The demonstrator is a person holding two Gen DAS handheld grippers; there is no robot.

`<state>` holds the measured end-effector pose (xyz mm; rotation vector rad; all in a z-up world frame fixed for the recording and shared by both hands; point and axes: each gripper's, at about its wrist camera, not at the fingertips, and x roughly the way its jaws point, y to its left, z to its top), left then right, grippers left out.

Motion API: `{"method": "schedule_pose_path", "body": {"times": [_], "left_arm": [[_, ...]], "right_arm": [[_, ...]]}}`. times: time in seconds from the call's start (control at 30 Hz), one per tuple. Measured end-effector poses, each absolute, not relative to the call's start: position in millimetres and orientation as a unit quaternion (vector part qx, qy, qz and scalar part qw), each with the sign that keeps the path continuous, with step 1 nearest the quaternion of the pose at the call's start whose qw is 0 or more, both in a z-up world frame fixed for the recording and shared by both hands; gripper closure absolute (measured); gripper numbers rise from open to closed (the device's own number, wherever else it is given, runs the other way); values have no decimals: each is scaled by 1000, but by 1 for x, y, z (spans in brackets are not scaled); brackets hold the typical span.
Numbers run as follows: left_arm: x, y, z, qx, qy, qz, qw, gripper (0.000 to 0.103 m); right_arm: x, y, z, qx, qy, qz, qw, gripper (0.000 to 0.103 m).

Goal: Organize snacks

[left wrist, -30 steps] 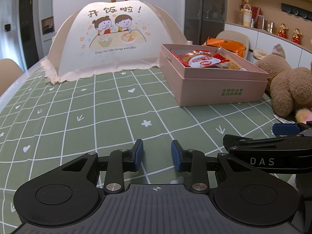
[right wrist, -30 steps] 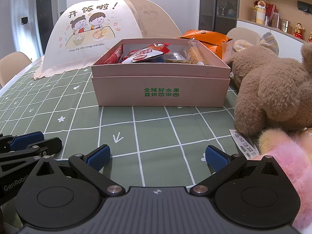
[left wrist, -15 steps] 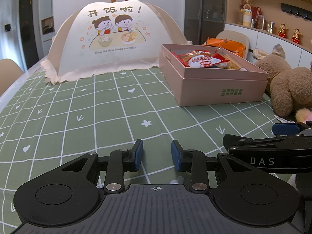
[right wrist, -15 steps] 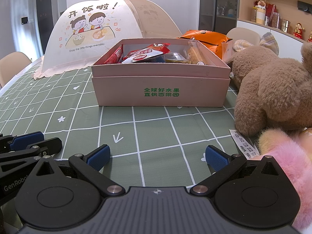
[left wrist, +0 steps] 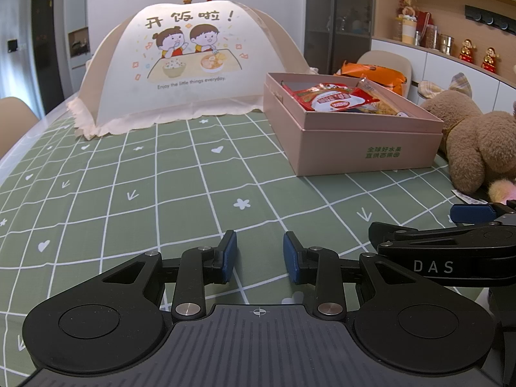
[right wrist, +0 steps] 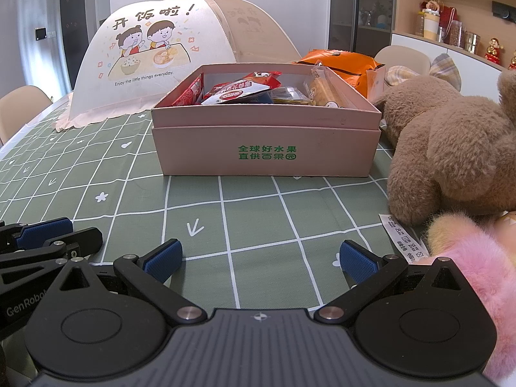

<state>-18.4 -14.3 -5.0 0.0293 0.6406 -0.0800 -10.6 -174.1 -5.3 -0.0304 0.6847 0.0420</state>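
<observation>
Nothing has moved since the earlier frames. Left tongs [left wrist: 259, 257] stand partly parted and empty over the green checked worktop [left wrist: 167, 193]. Right tongs [right wrist: 260, 258] gape wide, also empty. Snack packets [right wrist: 240, 93] lie inside the pink box [right wrist: 264, 151], beside a brown plush toy [right wrist: 451, 148].

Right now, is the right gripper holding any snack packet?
No: in the right wrist view the right gripper stands open with only the green tablecloth between its pads, and the snacks lie in the pink box.
</observation>
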Motion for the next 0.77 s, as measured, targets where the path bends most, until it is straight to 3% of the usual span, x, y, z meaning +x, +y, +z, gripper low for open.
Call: {"method": "schedule_pose_path", "body": {"times": [0.77], "left_arm": [[-19,-14,-5,11,315,-41,948,67]], "right_arm": [[-10,-174,-5,-15,336,21,942,0]]}}
